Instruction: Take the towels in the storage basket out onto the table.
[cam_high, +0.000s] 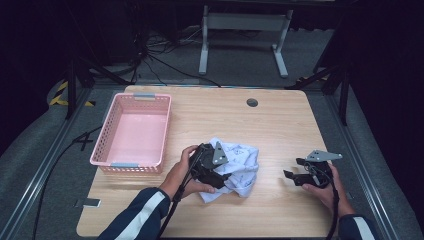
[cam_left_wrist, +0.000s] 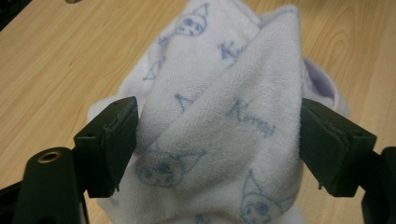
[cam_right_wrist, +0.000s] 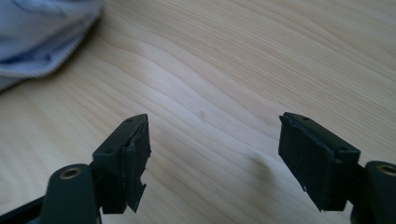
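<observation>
A white towel (cam_high: 239, 167) printed with blue cartoon faces lay bunched on the wooden table (cam_high: 280, 125), toward the near edge and roughly at the middle of its width. All places here are given from that towel.

The left gripper (cam_high: 216, 172) sat at the towel's left side, pressed into the heap, with the person's left hand (cam_high: 182, 172) wrapped around its body. In the left gripper view, its jaws stood wide apart with a raised fold of the towel (cam_left_wrist: 219, 126) between them; the cloth touched both pads (cam_left_wrist: 114, 140), but the jaws were not closed down on it, so the fold was bracketed rather than pinched. The towel's edges spread onto the table beyond the jaws.

The right gripper (cam_high: 295, 172) lay well to the right of the towel, apart from it, low over bare wood and held in the right hand (cam_high: 325, 187). Its grey plate (cam_high: 323, 155) showed on top. In the right gripper view, the jaws were spread with nothing between them but tabletop, and a corner of the towel (cam_right_wrist: 42, 37) showed at the upper left, farther off.

A pink basket (cam_high: 134, 132) stood to the left of the towel and a little farther from the person, clear of the cloth, with nothing inside it. A small round hole (cam_high: 252, 102) in the table lay beyond the towel, toward the far edge.
</observation>
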